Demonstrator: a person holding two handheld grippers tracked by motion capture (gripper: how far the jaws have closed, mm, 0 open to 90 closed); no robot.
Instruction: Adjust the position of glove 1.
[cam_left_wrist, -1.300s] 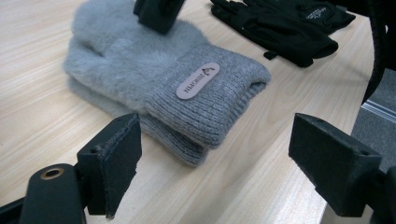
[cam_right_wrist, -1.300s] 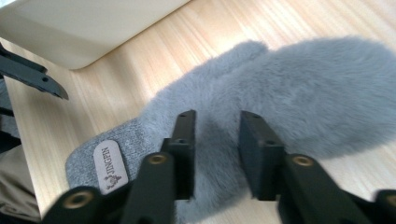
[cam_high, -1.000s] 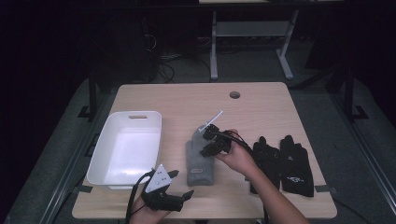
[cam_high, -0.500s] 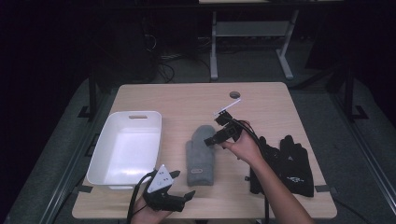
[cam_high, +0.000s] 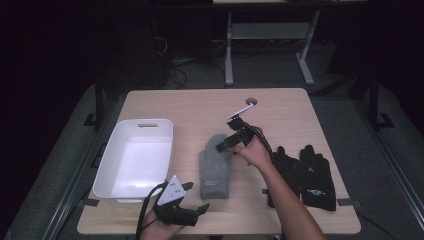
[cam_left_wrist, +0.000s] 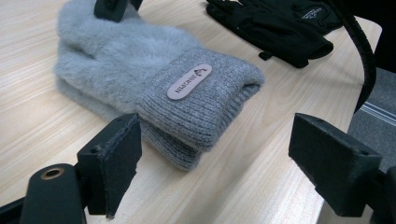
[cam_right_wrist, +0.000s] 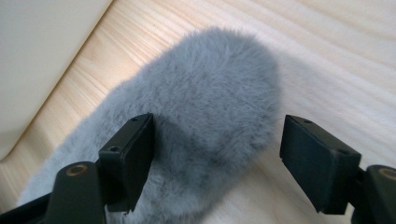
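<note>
Two claws released | right claw (cam_high: 226, 145) angled down over grey mitten (cam_high: 215, 167) tip | left claw (cam_high: 197, 210) level by cuff

A white tub (cam_high: 137, 155) is sitting at the left of the counter (cam_high: 200, 105), while black gloves (cam_high: 305, 175) are lying at its right.

Thing: grey fuzzy mitten (cam_high: 215, 165)
Look: fluffy pile over the hand part, ribbed knit cuff with a small oval label (lettering too small to read)
Pose: lying flat, cuff toward the person, rounded tip pointing away
Place: middle of the counter (cam_high: 200, 107), between the white bin (cam_high: 115, 184) and the black gloves (cam_high: 305, 175)
</note>
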